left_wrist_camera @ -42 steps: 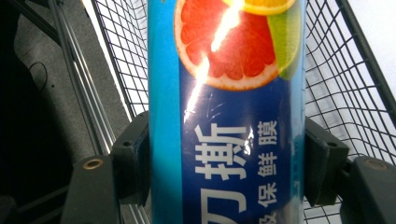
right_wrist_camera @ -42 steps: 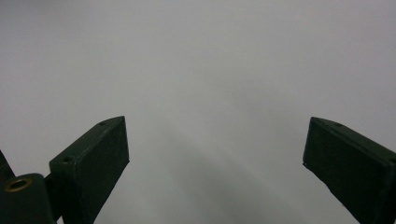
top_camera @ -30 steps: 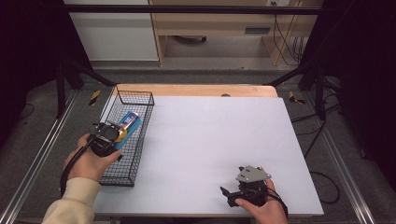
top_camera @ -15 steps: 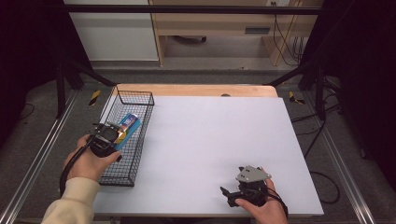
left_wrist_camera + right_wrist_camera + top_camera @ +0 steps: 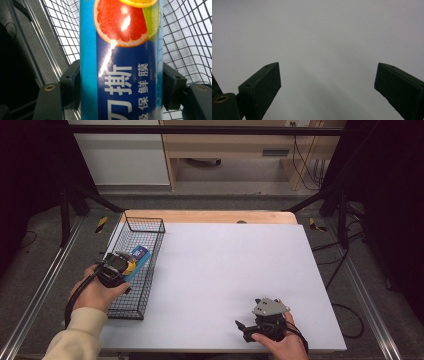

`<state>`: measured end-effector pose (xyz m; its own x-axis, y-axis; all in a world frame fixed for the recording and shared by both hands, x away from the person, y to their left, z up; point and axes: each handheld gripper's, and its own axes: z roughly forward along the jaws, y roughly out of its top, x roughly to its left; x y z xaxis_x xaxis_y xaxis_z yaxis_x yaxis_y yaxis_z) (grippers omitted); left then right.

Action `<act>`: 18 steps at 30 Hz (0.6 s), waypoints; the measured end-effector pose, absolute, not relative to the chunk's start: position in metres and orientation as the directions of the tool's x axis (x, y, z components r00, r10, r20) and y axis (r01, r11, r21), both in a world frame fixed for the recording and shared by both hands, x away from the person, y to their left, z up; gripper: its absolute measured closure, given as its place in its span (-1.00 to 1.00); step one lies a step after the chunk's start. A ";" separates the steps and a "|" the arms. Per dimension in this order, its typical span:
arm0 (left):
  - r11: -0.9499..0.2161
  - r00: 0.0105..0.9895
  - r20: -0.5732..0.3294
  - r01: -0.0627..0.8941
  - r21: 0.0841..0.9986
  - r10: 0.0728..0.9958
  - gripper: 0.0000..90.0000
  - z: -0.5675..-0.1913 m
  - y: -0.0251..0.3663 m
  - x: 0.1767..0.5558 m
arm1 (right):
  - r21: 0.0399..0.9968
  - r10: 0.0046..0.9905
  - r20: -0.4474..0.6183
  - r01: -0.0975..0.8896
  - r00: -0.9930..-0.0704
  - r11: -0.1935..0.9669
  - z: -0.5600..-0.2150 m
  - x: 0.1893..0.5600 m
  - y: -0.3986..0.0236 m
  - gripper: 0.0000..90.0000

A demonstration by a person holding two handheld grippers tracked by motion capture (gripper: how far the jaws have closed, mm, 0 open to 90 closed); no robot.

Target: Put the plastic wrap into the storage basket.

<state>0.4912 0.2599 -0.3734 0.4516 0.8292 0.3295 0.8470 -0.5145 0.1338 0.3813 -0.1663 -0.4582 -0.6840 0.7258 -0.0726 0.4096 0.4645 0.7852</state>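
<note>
**Inspector:** Left gripper (image 5: 131, 265) first. Position and grip?

**Assistant:** Held over the wire basket (image 5: 150, 222) at the table's (image 5: 235, 265) left edge. The left hand (image 5: 95, 292) comes in from the lower left, sleeve along the table's side, wrist angled toward the basket. The left gripper view shows both jaws pressed flat against the sides of a blue box (image 5: 121, 65), closed onto it. The box carries a citrus-slice picture and white characters.

**Inspector:** Where is the box relative to the basket?

**Assistant:** Inside the basket's outline, mesh behind it on both sides. Whether it touches the basket floor, I cannot tell.

**Inspector:** Right gripper (image 5: 241, 330)?

**Assistant:** Near the table's front edge, right of centre, well apart from the basket. The right hand (image 5: 280, 342) grips it from below, jaws pointing left. In the right gripper view the jaws stand wide apart with nothing between them, bare tabletop (image 5: 319, 37) beyond.
</note>
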 end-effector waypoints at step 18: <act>-0.519 0.488 0.295 0.854 0.031 0.821 -0.29 -0.386 0.258 0.504 | 0.779 0.722 -0.070 0.415 -0.688 0.470 -0.460 0.381 -0.165 -0.84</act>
